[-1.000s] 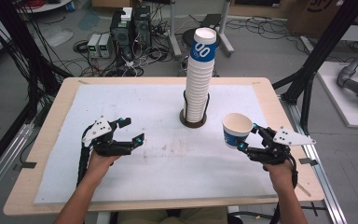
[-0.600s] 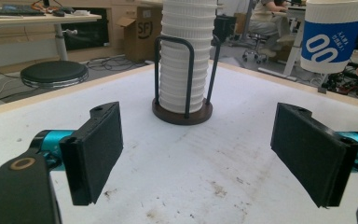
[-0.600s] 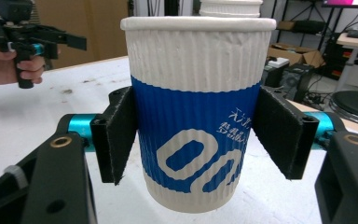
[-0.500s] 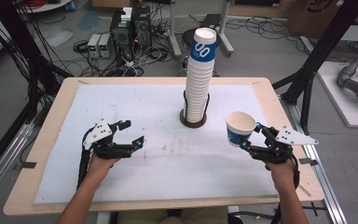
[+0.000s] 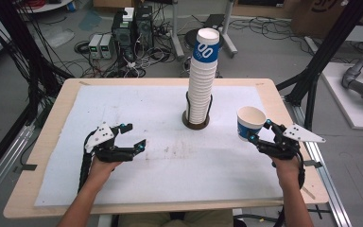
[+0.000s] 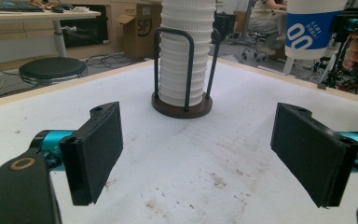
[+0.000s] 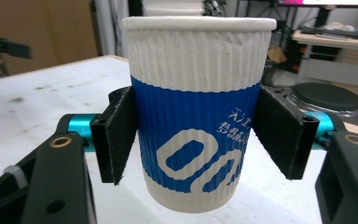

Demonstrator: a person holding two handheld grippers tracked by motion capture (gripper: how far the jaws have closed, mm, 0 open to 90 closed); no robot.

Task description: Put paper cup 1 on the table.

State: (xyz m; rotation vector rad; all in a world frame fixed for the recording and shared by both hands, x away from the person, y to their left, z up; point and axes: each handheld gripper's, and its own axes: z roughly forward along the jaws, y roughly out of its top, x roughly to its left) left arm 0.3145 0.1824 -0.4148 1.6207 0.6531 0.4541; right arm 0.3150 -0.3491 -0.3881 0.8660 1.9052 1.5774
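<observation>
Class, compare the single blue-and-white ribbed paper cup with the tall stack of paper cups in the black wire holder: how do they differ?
The single blue-and-white ribbed paper cup is held off the table between the right gripper's jaws; the tall stack of paper cups stands in its black wire holder, touched by no gripper. The single cup sits mouth up, while the stack's top cup sits mouth down. Both carry the same blue band.

Grey concrete floor [image 5: 274,52] lies beyond the table, strewn with tangled cables [image 5: 52,56]; 2 computer towers [image 5: 132,23] stand at the far side beside small grey boxes [image 5: 100,45]; black frame posts [image 5: 333,47] rise at right; a round black stool [image 6: 52,70] and cardboard box [image 6: 142,28] sit near a wooden desk [image 6: 37,16].
</observation>
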